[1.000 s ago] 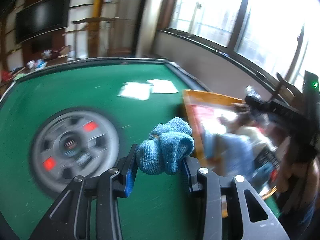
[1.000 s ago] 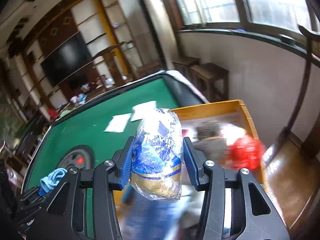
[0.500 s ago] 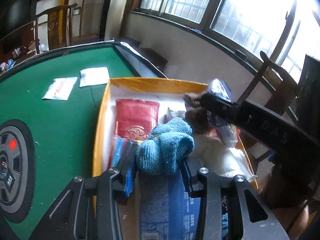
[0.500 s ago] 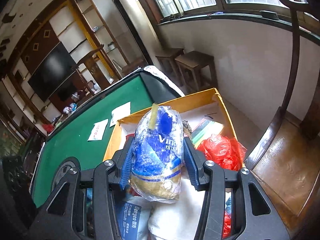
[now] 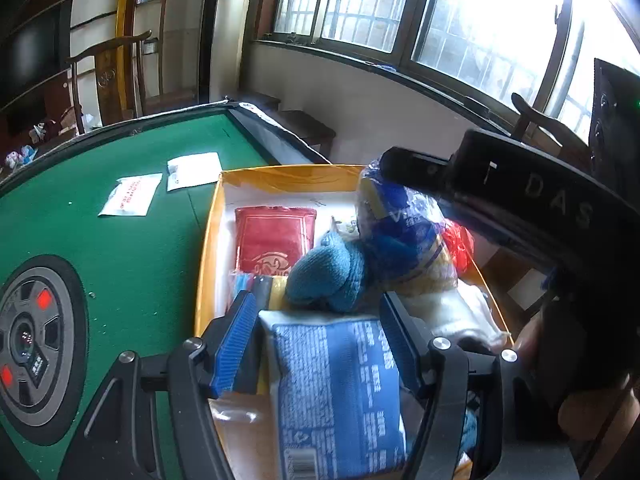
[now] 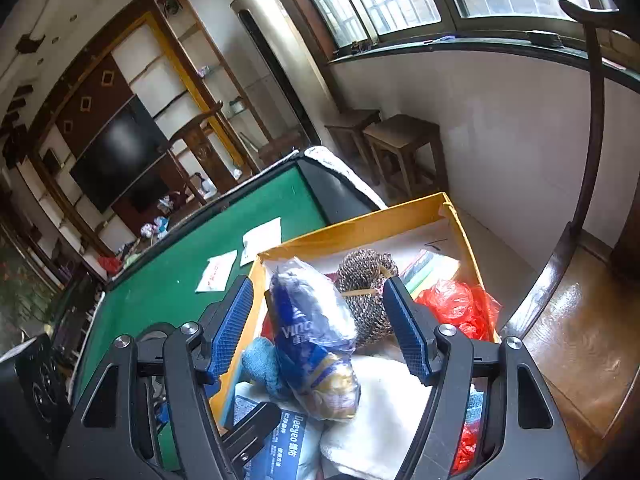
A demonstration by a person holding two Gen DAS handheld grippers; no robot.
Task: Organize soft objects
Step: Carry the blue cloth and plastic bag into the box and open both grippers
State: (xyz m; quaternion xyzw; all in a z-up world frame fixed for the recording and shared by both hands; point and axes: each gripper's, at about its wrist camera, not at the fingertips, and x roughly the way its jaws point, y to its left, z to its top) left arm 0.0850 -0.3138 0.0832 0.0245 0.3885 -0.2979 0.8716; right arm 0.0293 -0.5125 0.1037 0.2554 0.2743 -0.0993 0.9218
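L gripper point(image 5: 316, 338) jaws opening, nothing pinched; blue cloth point(image 5: 326, 276) lies in yellow box point(image 5: 206, 248) just ahead. R gripper point(image 6: 320, 326) jaws opening too, pads clear of blue bag point(image 6: 314, 340), which rests on the box's pile.

**Gripper hardware, both hands**

We see the left gripper point(image 5: 316, 340): black plastic frame, angular cut-out arms, silver round screws at the joints, ribbed blue pads on the fingers point(image 5: 234, 340). The right gripper point(image 6: 320, 326) matches: same black frame, silver screws, blue ridged pads. From the left wrist view its black body carries white letters "DAS" and a small green light at the edge.
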